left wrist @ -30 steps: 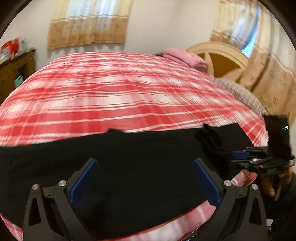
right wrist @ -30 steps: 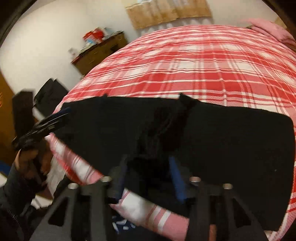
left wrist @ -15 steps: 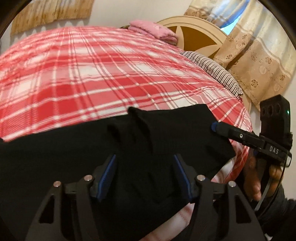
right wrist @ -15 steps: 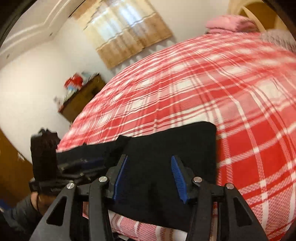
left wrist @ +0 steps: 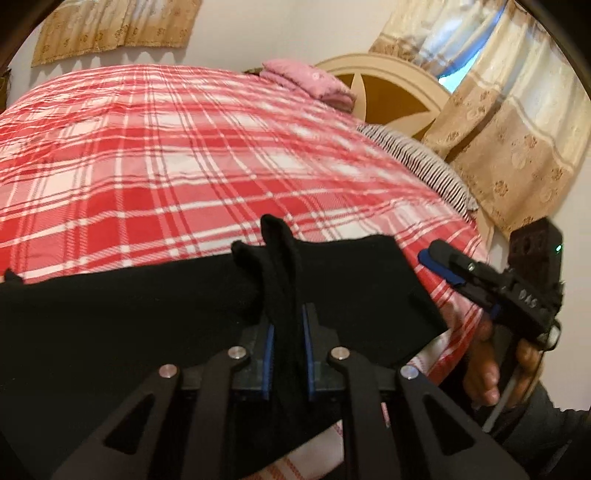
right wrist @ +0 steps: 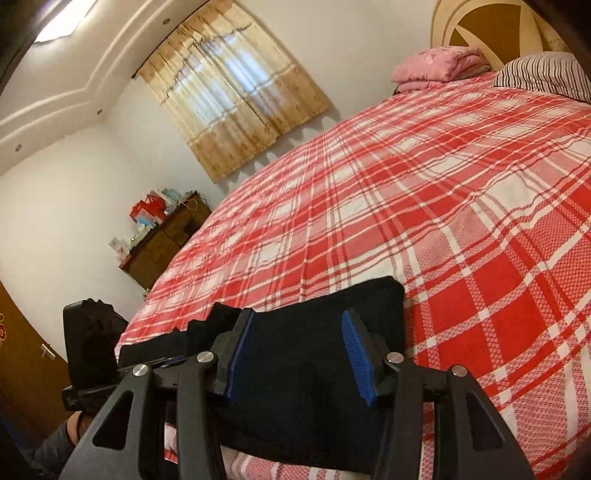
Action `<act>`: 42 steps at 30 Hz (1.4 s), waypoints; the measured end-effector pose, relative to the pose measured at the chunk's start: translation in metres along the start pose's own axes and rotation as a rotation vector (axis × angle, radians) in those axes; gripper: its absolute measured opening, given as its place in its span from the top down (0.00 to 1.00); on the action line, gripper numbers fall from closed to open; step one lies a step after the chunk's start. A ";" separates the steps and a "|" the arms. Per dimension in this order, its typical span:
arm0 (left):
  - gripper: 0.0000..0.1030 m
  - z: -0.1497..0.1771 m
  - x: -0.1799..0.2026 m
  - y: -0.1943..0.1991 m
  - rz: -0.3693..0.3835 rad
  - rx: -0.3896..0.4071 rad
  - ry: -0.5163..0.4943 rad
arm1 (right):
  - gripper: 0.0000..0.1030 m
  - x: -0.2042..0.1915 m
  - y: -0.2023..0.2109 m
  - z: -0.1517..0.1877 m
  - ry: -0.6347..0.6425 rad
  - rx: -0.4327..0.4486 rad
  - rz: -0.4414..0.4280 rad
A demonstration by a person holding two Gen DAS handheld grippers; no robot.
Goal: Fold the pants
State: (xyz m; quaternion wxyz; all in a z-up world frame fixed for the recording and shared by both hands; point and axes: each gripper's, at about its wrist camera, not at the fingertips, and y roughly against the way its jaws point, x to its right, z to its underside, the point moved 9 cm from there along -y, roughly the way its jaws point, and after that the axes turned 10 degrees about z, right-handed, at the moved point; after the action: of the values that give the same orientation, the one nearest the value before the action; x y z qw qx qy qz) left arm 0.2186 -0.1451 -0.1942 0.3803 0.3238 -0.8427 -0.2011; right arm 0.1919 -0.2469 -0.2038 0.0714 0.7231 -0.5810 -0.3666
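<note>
Black pants [left wrist: 147, 314] lay along the near edge of the red checked bed [left wrist: 184, 155]. The left claw [left wrist: 288, 332] pinched a bunched fold, which could slip out if tugged. The right claw [right wrist: 299, 354] sat half open over the pants' end, holding nothing, so that end could drag crooked.

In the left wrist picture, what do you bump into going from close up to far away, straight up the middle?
left gripper pinching the black pants → red plaid bedspread → folded pink blanket → cream wall.
</note>
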 end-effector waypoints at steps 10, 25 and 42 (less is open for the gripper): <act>0.86 0.003 -0.029 0.021 -0.078 0.022 0.036 | 0.50 -0.033 -0.006 0.019 0.143 -0.048 -0.049; 0.63 0.023 -0.052 0.007 -0.249 -0.025 -0.079 | 0.50 -0.019 -0.038 0.054 0.168 -0.225 0.042; 0.48 0.025 -0.047 0.008 -0.213 -0.017 -0.084 | 0.40 -0.056 -0.030 0.073 0.280 -0.193 0.061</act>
State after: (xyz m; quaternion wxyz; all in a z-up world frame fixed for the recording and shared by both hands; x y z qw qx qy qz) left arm 0.2199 -0.1043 -0.2287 0.3238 0.3996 -0.8170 -0.2608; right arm 0.1674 -0.1640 -0.2474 0.2320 0.7389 -0.5490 -0.3142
